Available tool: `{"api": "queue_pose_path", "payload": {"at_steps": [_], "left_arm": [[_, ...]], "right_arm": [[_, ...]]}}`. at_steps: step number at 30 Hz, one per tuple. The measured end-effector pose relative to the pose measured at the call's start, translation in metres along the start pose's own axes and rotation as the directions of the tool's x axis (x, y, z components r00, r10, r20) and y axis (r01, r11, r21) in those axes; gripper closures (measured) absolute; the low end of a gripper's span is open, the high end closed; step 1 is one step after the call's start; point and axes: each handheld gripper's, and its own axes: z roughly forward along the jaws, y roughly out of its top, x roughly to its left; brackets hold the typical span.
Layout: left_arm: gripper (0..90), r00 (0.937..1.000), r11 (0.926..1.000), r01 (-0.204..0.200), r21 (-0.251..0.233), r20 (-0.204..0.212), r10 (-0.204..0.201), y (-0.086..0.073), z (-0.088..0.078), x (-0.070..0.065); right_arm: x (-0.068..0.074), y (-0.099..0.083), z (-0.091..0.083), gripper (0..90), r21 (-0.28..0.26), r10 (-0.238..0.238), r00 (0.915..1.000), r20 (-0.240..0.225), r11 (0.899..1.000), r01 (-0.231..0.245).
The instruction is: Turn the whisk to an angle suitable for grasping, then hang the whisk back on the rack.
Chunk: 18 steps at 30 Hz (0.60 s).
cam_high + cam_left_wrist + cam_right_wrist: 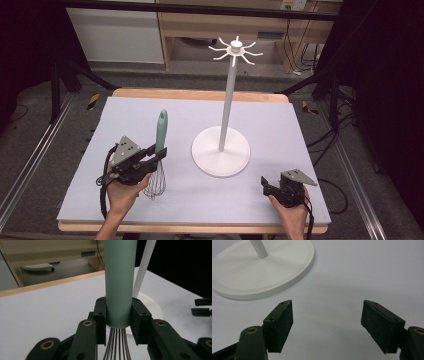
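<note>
Your left gripper (161, 151) has its jaws closed on the whisk (159, 150), clamping the mint-green handle just above where the wires leave it, as the left gripper view shows plainly (118, 315). The whisk stands near upright, handle top pointing up and away from you, wire head hanging down close over the pale worktop (280, 125); whether the wires touch it you cannot tell. The white hook stand (227, 105) lies to the right of the whisk and a little farther back, its ring of hooks high above the handle's top, so any hanging, my guess at the aim, means a lift up and rightward. Your left hand (122, 192) is nearer. Your right gripper (266, 186) rests low near the front right, jaws wide apart and holding nothing (327, 322), pointing toward the stand's round base.
</note>
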Motion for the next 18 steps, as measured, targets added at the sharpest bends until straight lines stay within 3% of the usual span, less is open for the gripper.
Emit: {"api": "queue_pose_path", "payload": {"at_steps": [12, 18], "left_arm": [[68.7, 0.9995, 0.9991, -0.01, -0.041, 0.029, 0.011, 0.008, -0.004, -0.007], [68.7, 0.9986, 0.996, -0.016, -0.088, 0.048, 0.021, 0.022, -0.006, -0.013]], "right_arm": [[0.0, 0.0, -0.001, 26.0, -0.01, -0.001, 0.9999, -0.01, 1.0, 0.001], [0.0, 0.0, -0.001, 25.7, -0.015, 0.0, 0.9999, -0.014, 1.0, 0.0]]}}
